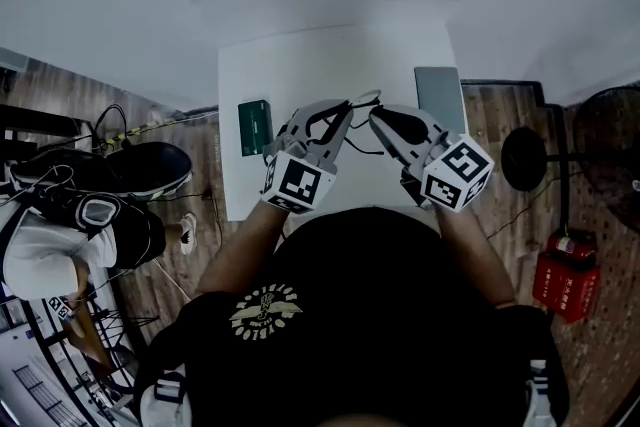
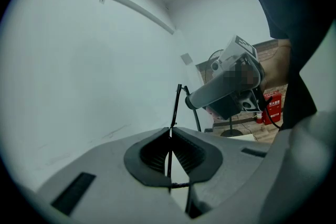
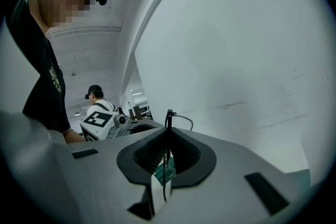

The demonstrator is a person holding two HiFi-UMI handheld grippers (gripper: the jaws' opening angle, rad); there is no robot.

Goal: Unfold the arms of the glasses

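The glasses (image 1: 366, 99) sit over the middle of the table (image 1: 300, 65), between the left gripper (image 1: 338, 113) and the right gripper (image 1: 382, 118). A box (image 1: 255, 127) lies at the table's left edge, and a flat slab (image 1: 440, 95) at its right edge.

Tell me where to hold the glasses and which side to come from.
Take a thin side piece at each end of the glasses, one gripper from the left, one from the right, as now: left gripper and right gripper are each shut on slim black wire. The frame is thin, so jaws should close flat across it.
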